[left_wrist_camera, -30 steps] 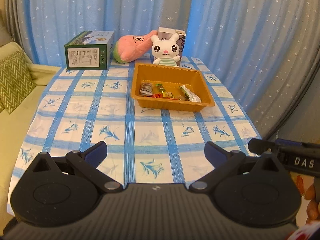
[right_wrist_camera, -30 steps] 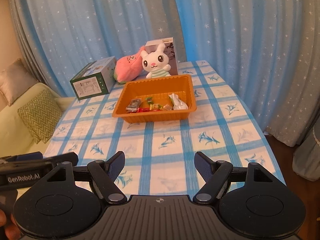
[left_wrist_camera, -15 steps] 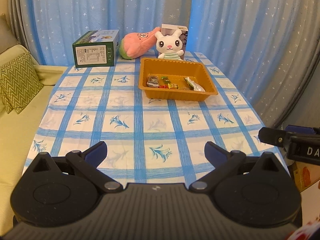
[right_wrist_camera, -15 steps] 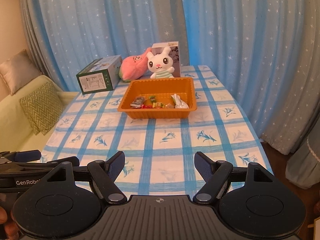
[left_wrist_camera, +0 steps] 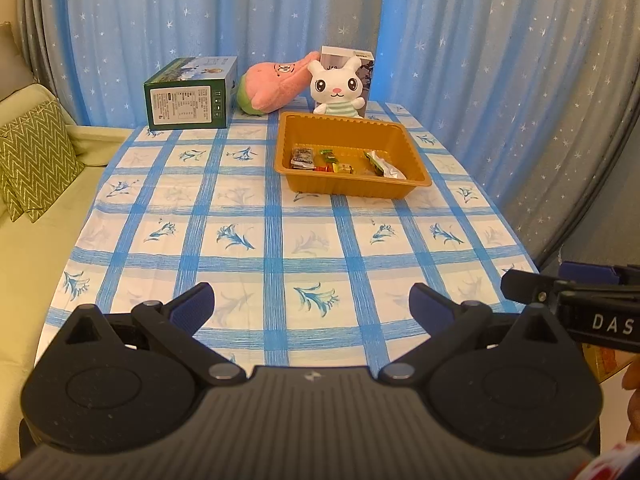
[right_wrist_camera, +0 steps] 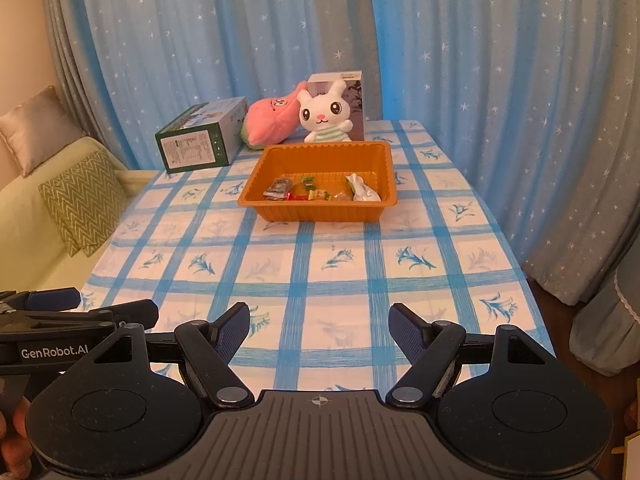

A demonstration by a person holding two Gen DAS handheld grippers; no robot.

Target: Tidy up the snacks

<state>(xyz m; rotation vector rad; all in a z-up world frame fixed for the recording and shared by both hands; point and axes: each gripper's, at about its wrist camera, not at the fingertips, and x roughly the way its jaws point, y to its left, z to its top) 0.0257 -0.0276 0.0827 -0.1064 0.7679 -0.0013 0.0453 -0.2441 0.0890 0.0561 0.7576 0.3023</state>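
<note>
An orange tray (left_wrist_camera: 408, 140) (right_wrist_camera: 384, 168) sits on the far half of the table and holds several wrapped snacks (left_wrist_camera: 332, 162) (right_wrist_camera: 316, 192), among them a dark packet (left_wrist_camera: 302, 157) at its left and a silvery wrapper (left_wrist_camera: 386, 168) (right_wrist_camera: 362, 190) at its right. My left gripper (left_wrist_camera: 312, 306) hangs open over the table's near edge, nothing between its blue pads. My right gripper (right_wrist_camera: 320, 328) is likewise open and empty, well short of the tray. Each gripper shows at the side of the other's view.
A green box (left_wrist_camera: 188, 98) (right_wrist_camera: 200, 144), a pink plush (left_wrist_camera: 276, 86) (right_wrist_camera: 272, 122), a white rabbit plush (left_wrist_camera: 338, 88) (right_wrist_camera: 326, 116) and a pale carton (left_wrist_camera: 352, 56) stand behind the tray. Blue curtains back the checked tablecloth (left_wrist_camera: 280, 248). A sofa with a zigzag cushion (left_wrist_camera: 36, 160) lies left.
Both grippers have drawn back from the tray toward the table's near edge, so more tablecloth shows in front of them. Both stay open.
</note>
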